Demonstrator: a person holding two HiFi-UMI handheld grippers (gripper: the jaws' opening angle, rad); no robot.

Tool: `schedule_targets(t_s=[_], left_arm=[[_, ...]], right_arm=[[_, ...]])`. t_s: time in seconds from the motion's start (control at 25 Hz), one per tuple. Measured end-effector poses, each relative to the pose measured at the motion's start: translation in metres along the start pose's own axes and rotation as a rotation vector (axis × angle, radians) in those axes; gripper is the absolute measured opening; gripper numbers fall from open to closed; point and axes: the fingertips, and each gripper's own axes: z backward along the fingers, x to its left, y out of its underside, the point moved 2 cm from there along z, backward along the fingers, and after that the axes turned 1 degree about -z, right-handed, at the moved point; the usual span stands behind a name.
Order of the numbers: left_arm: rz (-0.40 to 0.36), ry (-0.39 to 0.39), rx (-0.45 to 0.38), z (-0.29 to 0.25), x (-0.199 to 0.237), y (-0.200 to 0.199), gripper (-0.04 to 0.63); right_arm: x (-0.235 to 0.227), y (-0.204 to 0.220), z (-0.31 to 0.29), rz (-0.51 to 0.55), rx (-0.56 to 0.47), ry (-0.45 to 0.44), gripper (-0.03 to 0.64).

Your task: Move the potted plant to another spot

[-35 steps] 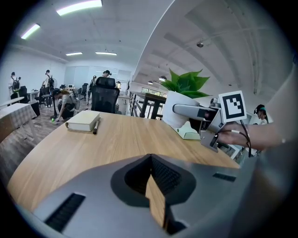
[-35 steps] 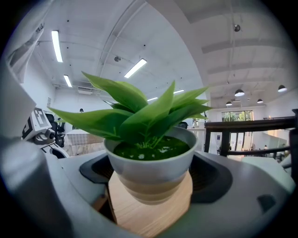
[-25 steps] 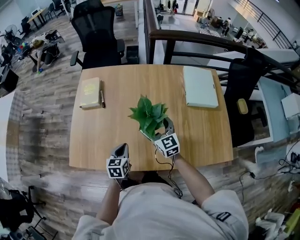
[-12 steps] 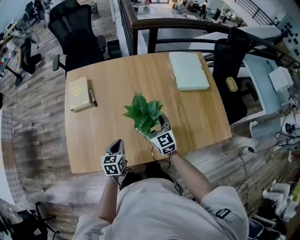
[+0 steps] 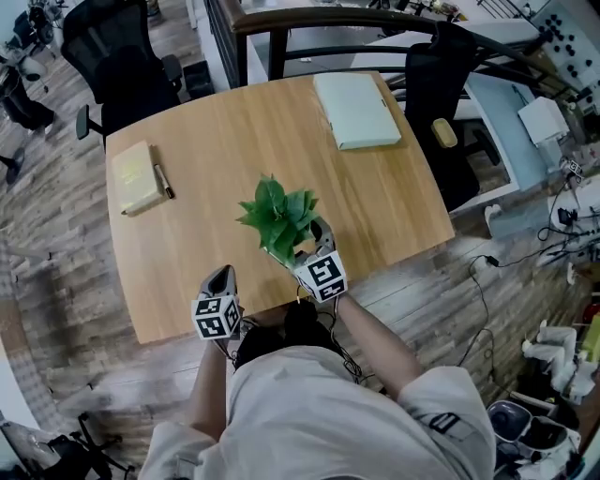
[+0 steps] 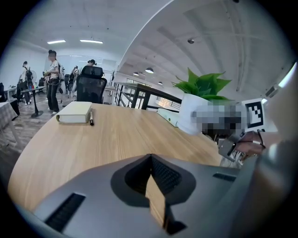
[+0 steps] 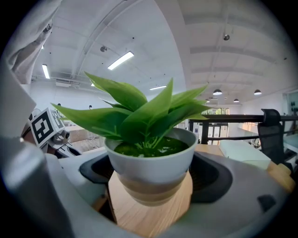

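Note:
The potted plant [image 5: 277,217] has green leaves and a white pot with a tan band [image 7: 150,162]. It is near the front edge of the wooden table [image 5: 234,131]. My right gripper [image 5: 317,239] is shut on the pot, one jaw on each side of it [image 7: 149,179]. Whether the pot touches the tabletop I cannot tell. My left gripper [image 5: 220,279] is at the table's front edge, left of the plant. It is shut with nothing in it [image 6: 152,162].
A beige notebook [image 5: 134,176] with a pen [image 5: 161,180] lies at the table's far left. A pale green book [image 5: 354,110] lies at the far right. Black chairs [image 5: 117,56] [image 5: 439,84] and a dark railing [image 5: 281,17] stand beyond the table.
The head view has swung, so the table sits further left and up in the picture. The plant, still held by the right gripper, stays near the front edge. The left gripper has barely moved.

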Motion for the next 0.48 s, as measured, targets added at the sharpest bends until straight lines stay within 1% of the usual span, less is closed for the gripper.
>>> schedule_targets(t_s=[0.2, 0.48], left_arm=[[-0.013, 0.016, 0.019, -0.001, 0.001, 0.009, 0.012], [-0.05, 0.042, 0.052, 0.001, 0.002, 0.022, 0.012]], right_arm=[[0.001, 0.017, 0.014, -0.014, 0.021, 0.035, 0.497], [-0.007, 0.041, 0.034, -0.047, 0.039, 0.113, 0.497]])
